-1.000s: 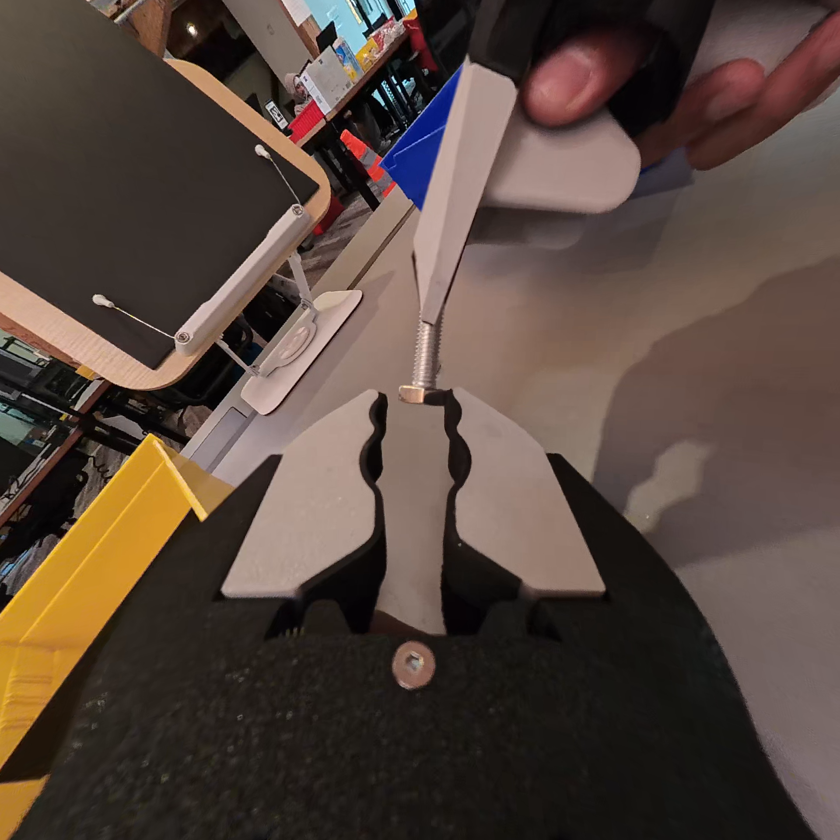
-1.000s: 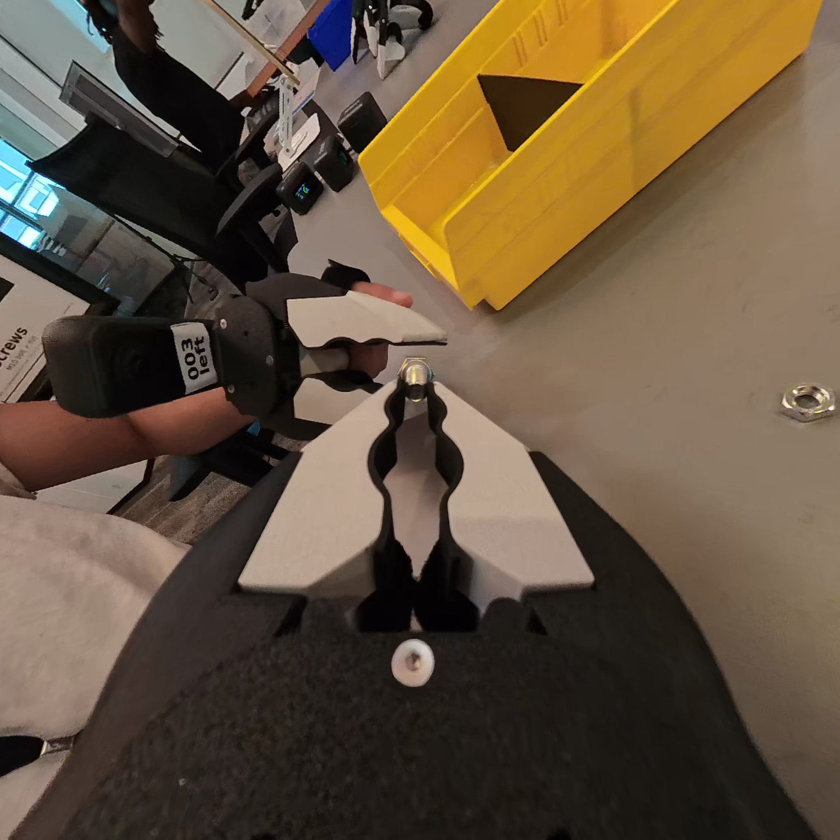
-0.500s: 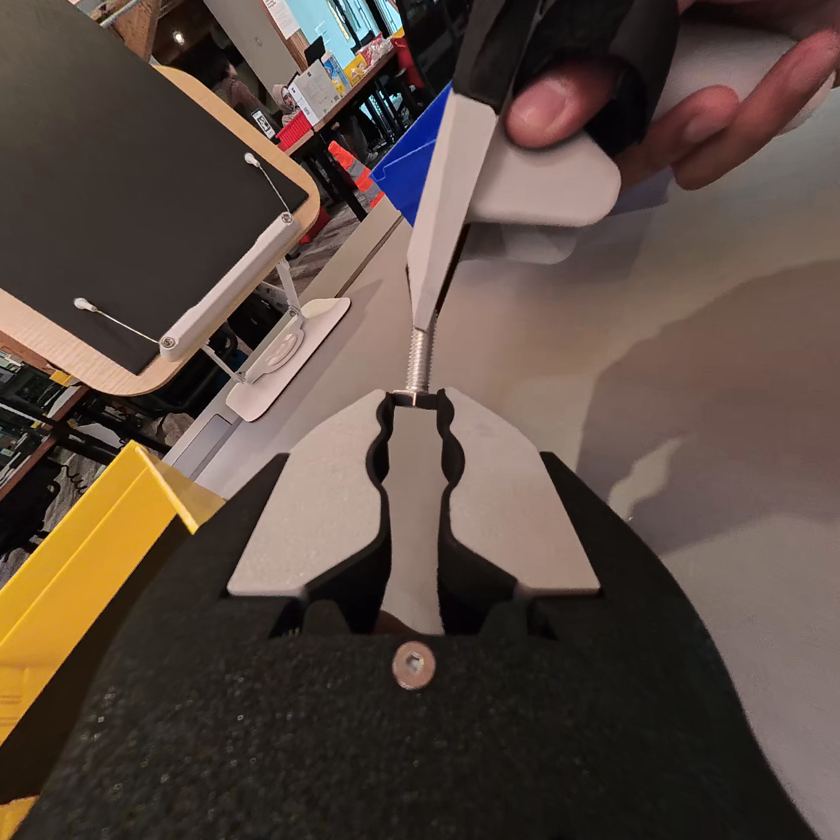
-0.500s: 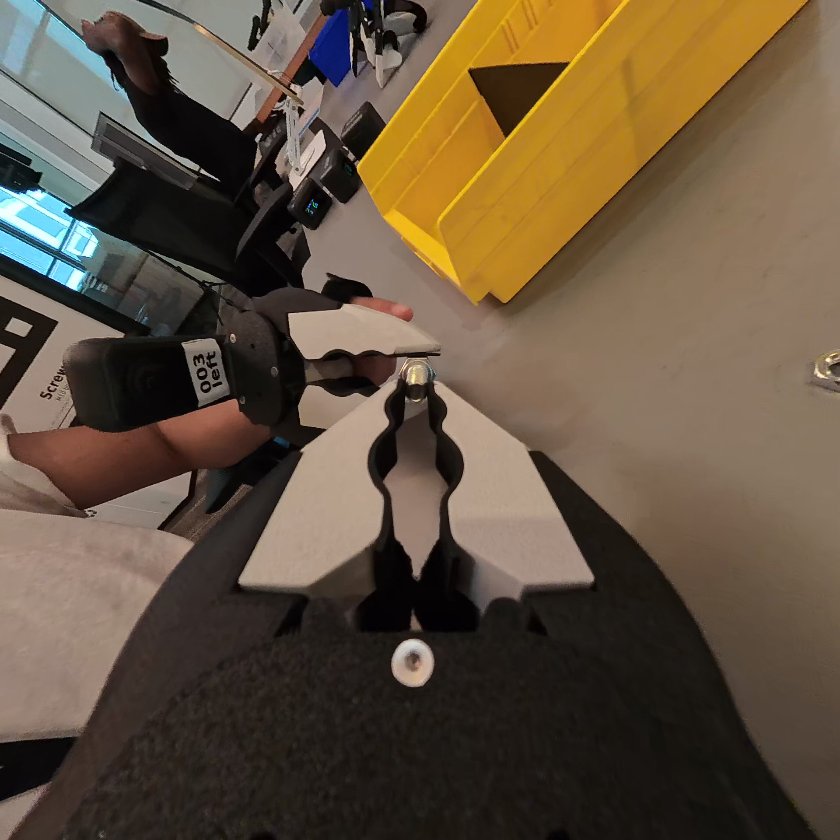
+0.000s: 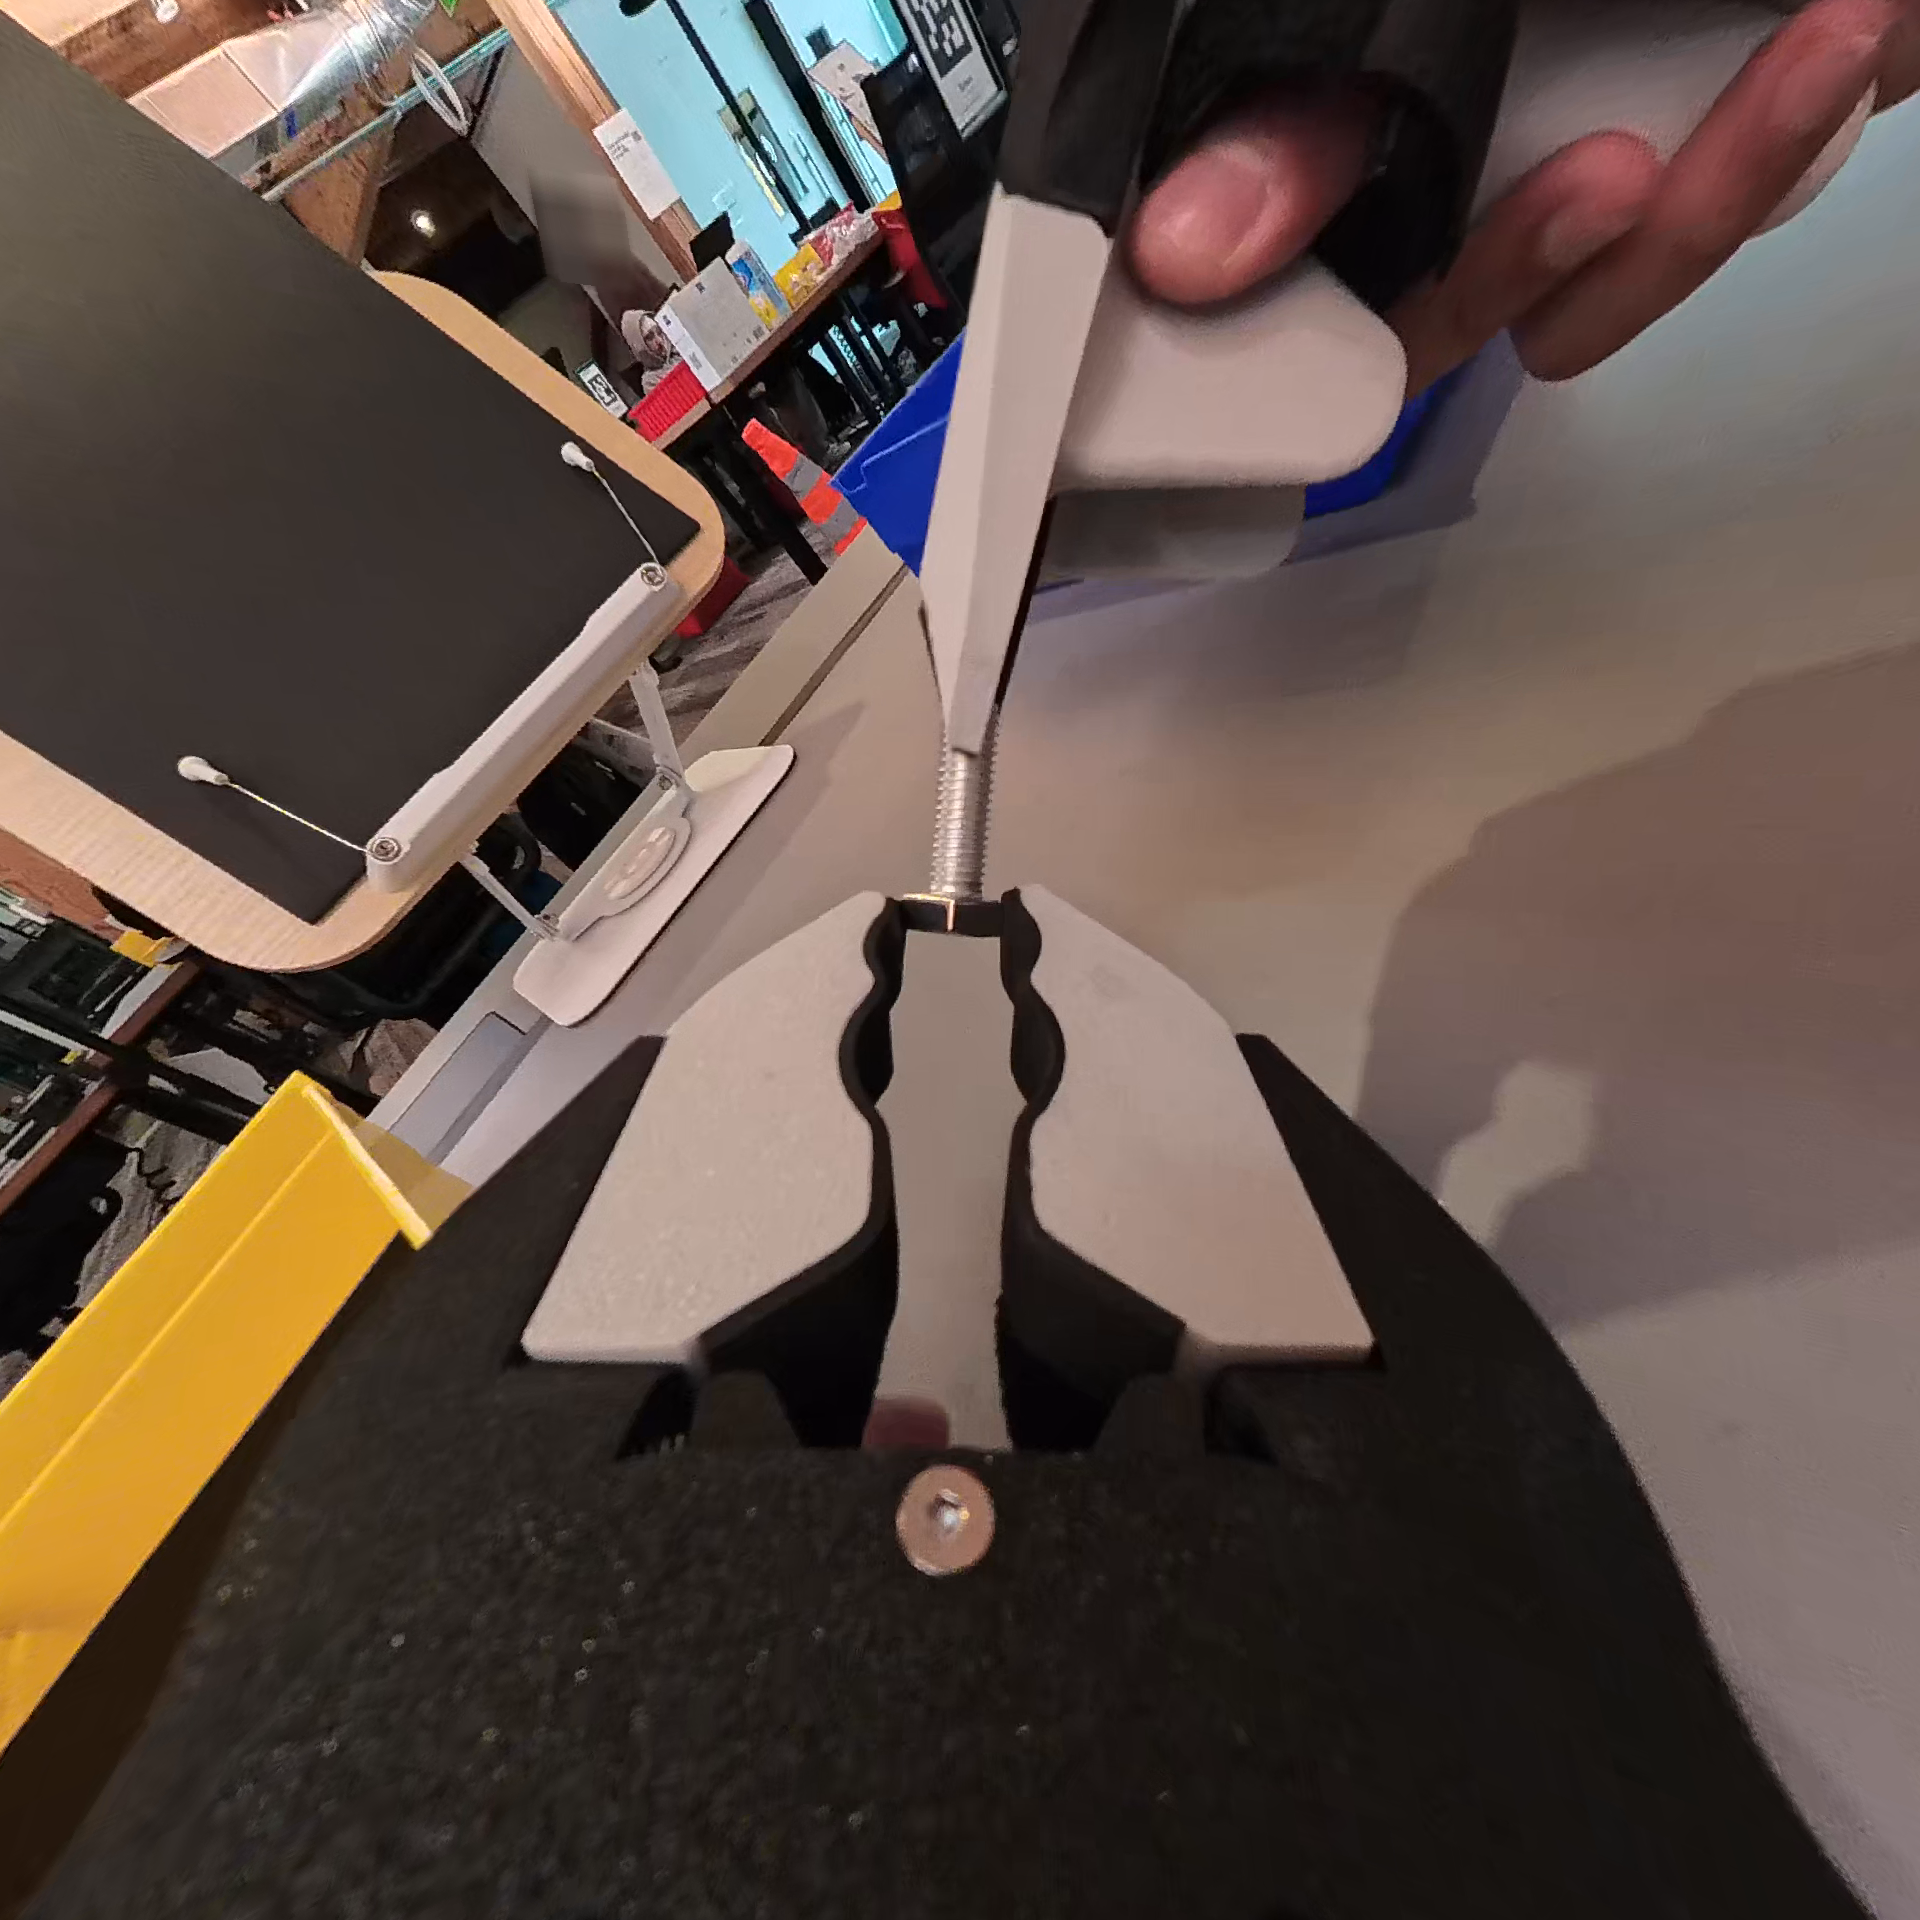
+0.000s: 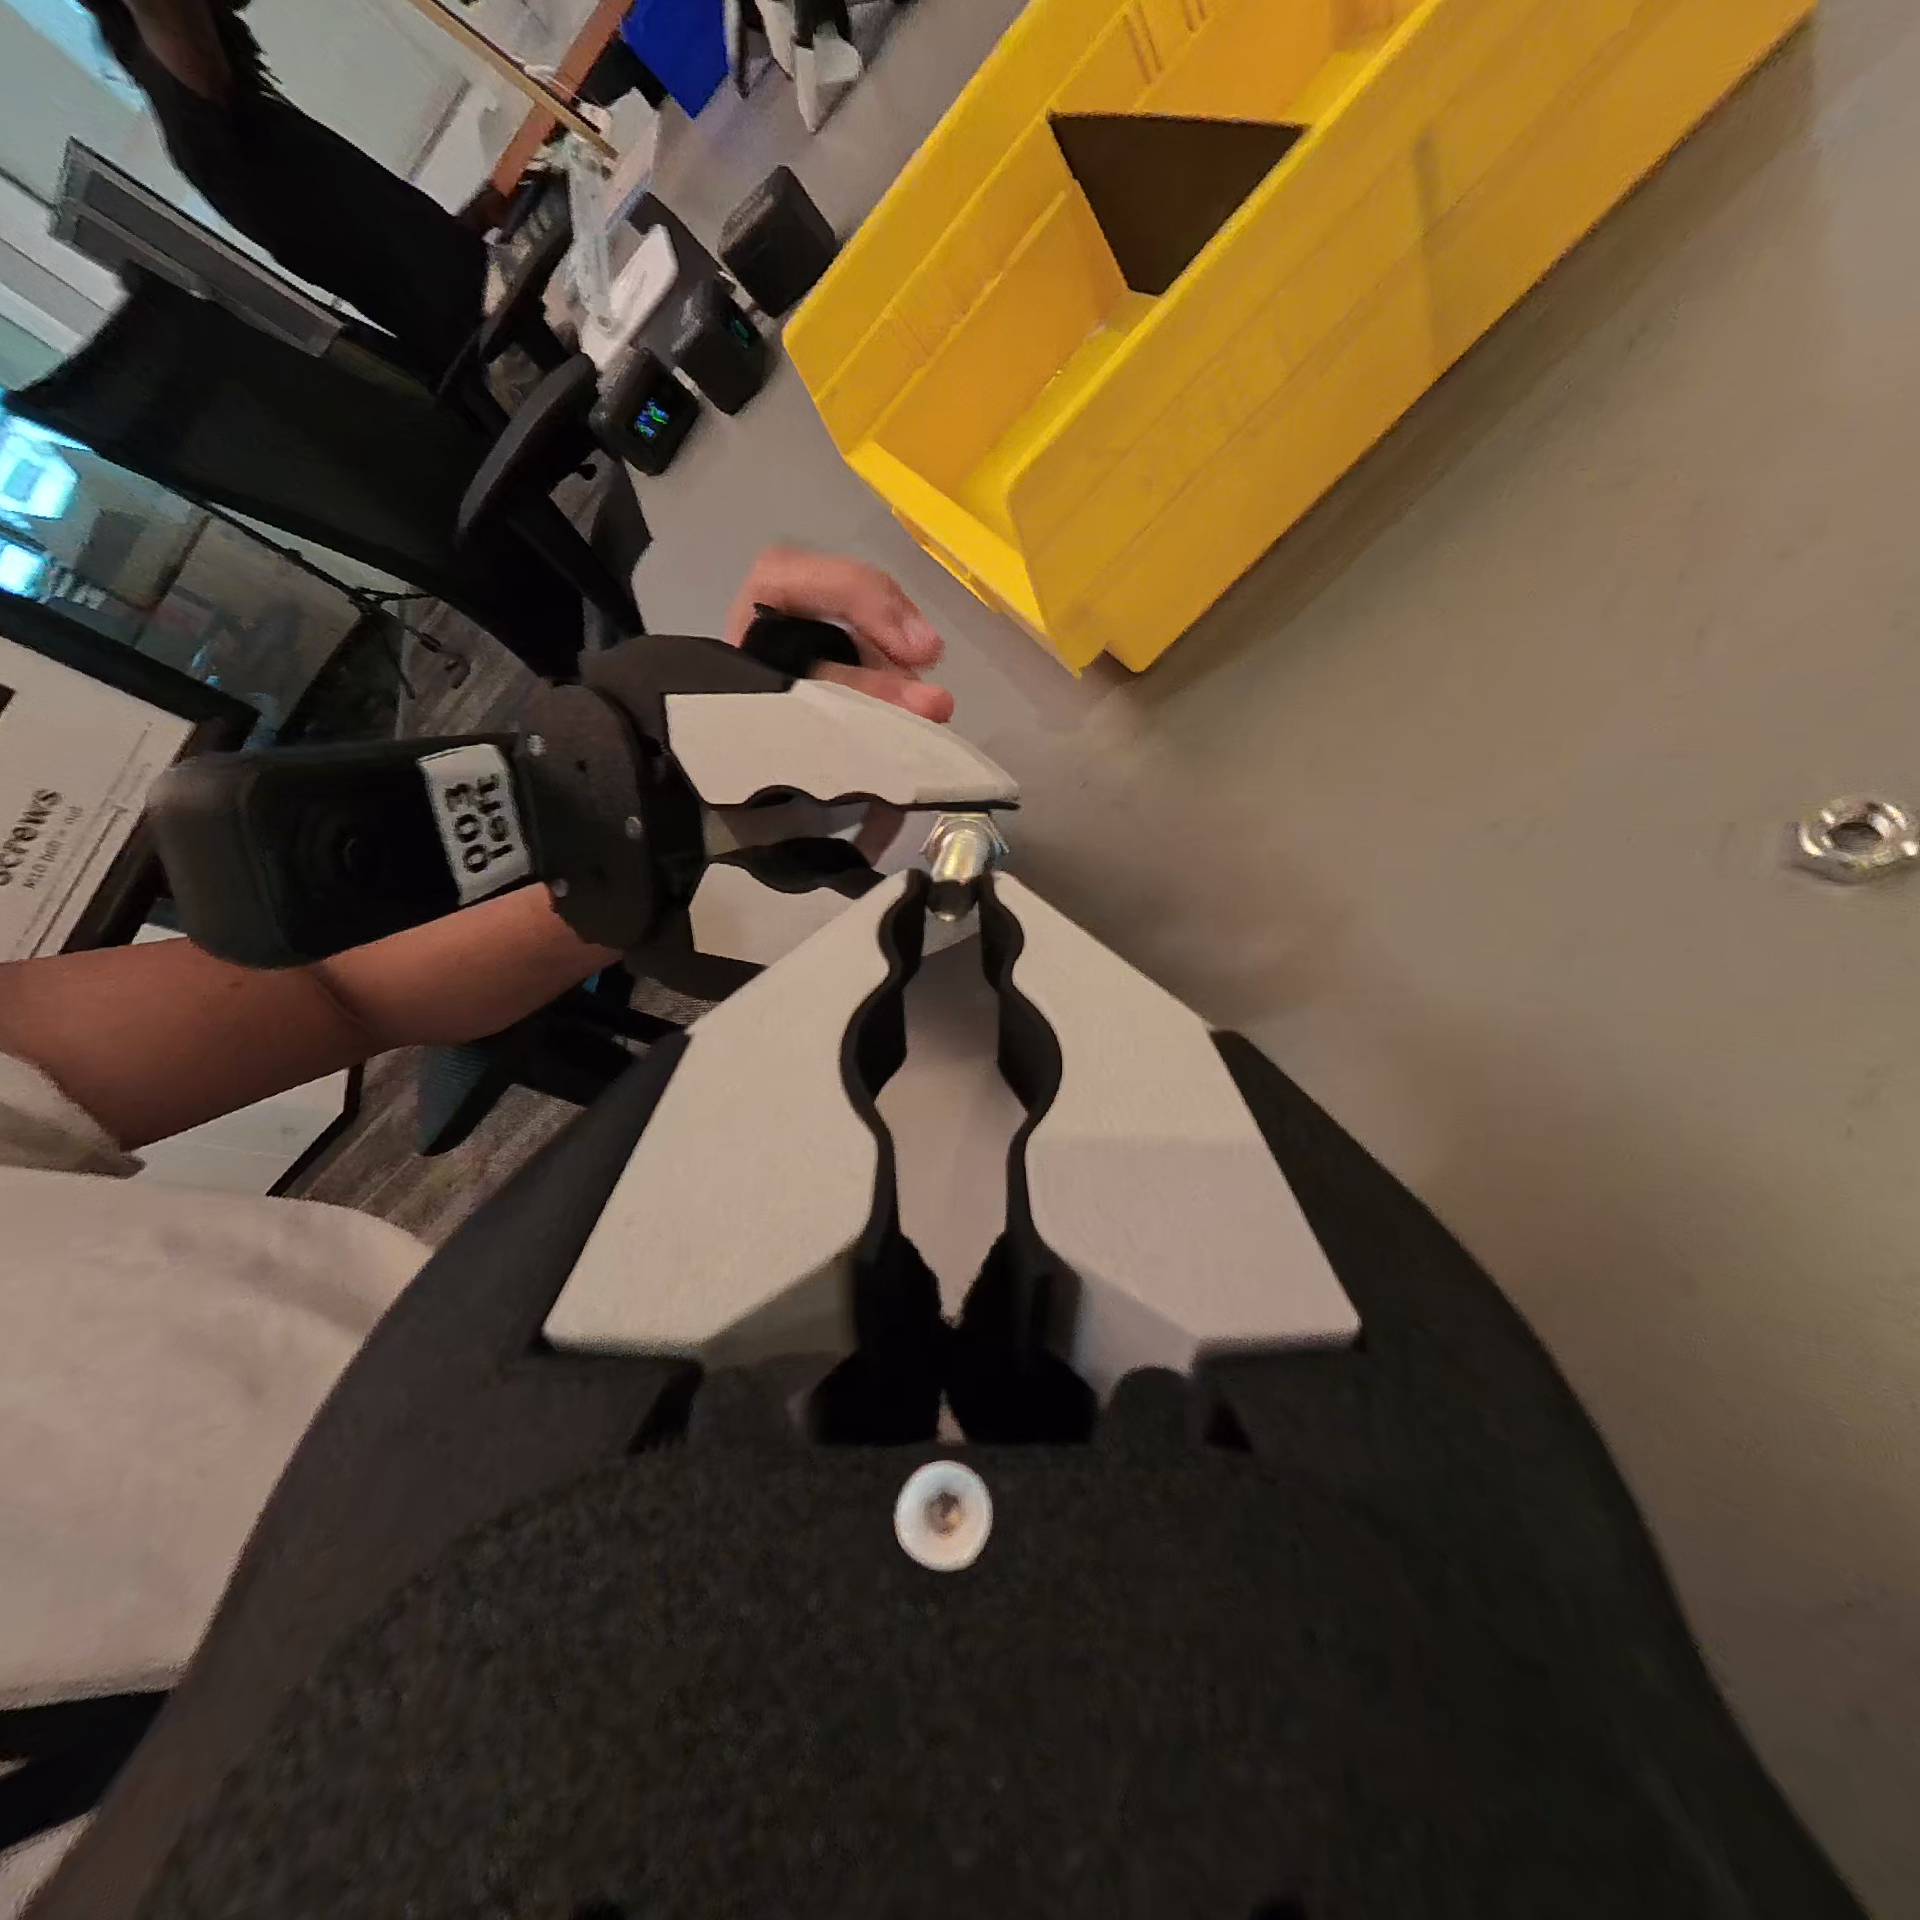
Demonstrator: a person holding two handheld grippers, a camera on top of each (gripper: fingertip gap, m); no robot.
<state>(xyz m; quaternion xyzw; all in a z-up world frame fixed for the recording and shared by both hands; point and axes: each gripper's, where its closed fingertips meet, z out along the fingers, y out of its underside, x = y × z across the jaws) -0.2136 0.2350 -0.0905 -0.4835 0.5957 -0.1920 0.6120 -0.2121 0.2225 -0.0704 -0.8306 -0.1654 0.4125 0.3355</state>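
Here we counted one bolt (image 5: 961, 831), and both grippers had it. In the left wrist view the left gripper (image 5: 954, 914) sat at centre frame with its two grey fingers drawn narrow onto the bolt's flat head, the threaded shank rising straight up from the tips. The right gripper (image 5: 966, 727) came down from the top of that frame, its fingers closed thin on the upper end of the shank, with a person's hand (image 5: 1455, 197) wrapped round it (thumb and fingertips visible at the upper right).

In the right wrist view we saw the same joint from the other side: the right gripper (image 6: 951, 894) pinched the bolt (image 6: 961, 847) at its tips in the middle of the frame, and the left gripper (image 6: 966, 821) reached in from the left, its upper finger just above the bolt's head. One loose nut (image 6: 1855, 836) lay on the grey table (image 6: 1558, 935) at the right edge, well apart from the bolt.

We counted one yellow bin (image 6: 1247, 343) across the upper right of that view, with a dark divider inside it, and its corner (image 5: 260, 1226) showed at the lower left of the left wrist view. One blue bin (image 5: 904, 478) stood behind the right gripper near the top centre. One dark board (image 5: 260, 520) on a white stand filled the upper left.
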